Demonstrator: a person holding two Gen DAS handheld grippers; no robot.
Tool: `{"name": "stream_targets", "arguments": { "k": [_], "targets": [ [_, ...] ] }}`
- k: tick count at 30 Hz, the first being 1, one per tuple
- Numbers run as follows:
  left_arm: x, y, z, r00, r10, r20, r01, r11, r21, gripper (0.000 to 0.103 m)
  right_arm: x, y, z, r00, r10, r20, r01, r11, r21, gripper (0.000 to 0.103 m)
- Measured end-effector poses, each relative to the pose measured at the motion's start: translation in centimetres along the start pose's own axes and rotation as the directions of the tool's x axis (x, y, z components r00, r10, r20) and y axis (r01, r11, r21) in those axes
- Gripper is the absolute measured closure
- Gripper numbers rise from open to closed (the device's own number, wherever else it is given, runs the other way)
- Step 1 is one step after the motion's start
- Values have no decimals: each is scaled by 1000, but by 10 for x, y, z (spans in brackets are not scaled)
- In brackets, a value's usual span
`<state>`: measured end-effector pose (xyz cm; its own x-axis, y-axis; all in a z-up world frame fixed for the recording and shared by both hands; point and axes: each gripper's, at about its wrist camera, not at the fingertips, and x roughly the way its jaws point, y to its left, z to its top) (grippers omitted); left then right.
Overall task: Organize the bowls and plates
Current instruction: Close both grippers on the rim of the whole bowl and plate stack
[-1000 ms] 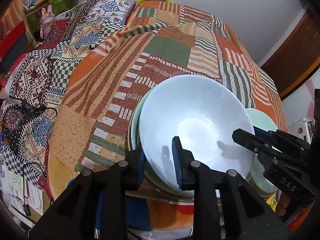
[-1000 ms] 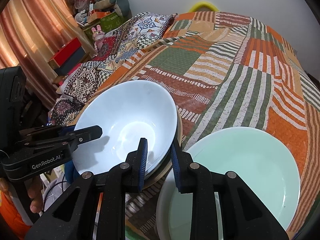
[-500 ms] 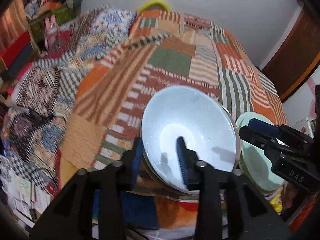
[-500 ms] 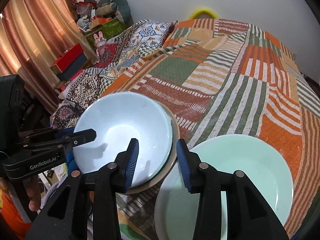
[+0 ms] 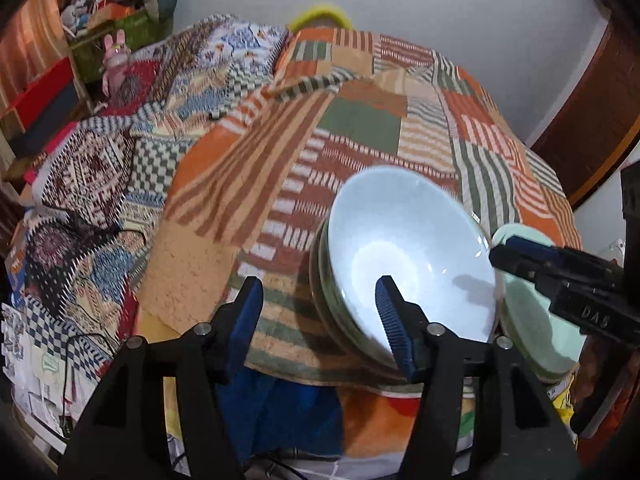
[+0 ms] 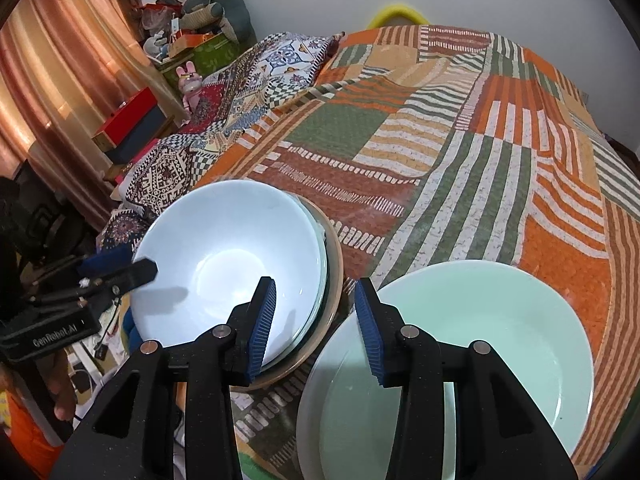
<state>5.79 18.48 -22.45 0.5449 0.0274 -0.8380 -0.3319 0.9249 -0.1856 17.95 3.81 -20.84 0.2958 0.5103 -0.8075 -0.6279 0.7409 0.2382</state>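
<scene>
Both your grippers stand apart and empty over the stacked dishes at the near edge of the bed.

Your white bowl (image 5: 412, 256) sits nested on top of a stack, with a pale green rim and a tan plate (image 6: 334, 280) showing under it; nothing lies inside it. Just right of it sits the mint plate (image 6: 500, 332), bare, resting on another white dish. Both piles rest on the patchwork quilt (image 6: 440, 140). Your left gripper (image 5: 318, 316) has just been opening; its right pad (image 5: 390, 320) hangs over the bowl's near wall, and the pads press on nothing. Your right gripper (image 6: 316, 320) has also just parted, with the gap between bowl stack and plate showing between its pads. Readable: "GenRobot.AI" on the left gripper's body, "DAS" on the right's.
</scene>
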Motion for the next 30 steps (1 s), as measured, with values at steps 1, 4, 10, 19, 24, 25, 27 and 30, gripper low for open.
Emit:
{"name": "stream_targets", "arguments": {
  "k": [1, 4, 10, 19, 24, 25, 27, 30],
  "targets": [
    [3, 0, -2, 1000, -6, -10, 6, 1000, 0, 45, 2, 0, 0, 1000, 1, -6, -1, 1000, 2, 65],
    [8, -1, -6, 999, -31, -21, 31, 1000, -1, 45, 9, -2, 1, 1000, 9, -22, -8, 1000, 12, 65],
    [20, 0, -7, 995, -86, -47, 85, 996, -20, 45, 19, 1, 1, 999, 25, -47, -24, 999, 23, 64],
    [38, -2, -7, 987, -134, -93, 131, 991, -37, 46, 33, 1, 0, 996, 36, -79, -34, 999, 23, 63],
    [40, -5, -8, 984, -149, -95, 147, 989, -34, 53, 33, 0, 0, 997, 27, -70, -26, 1000, 17, 66],
    [40, -5, -9, 984, -150, -94, 147, 988, -36, 53, 33, 0, 0, 997, 24, -70, -23, 1000, 20, 68],
    [39, -5, -9, 985, -146, -96, 143, 989, -36, 54, 33, 0, 0, 997, 19, -72, -18, 1000, 19, 69],
    [38, -6, -9, 985, -141, -96, 137, 989, -46, 54, 33, 2, 1, 997, 9, -79, -7, 1000, 16, 69]
  ]
}}
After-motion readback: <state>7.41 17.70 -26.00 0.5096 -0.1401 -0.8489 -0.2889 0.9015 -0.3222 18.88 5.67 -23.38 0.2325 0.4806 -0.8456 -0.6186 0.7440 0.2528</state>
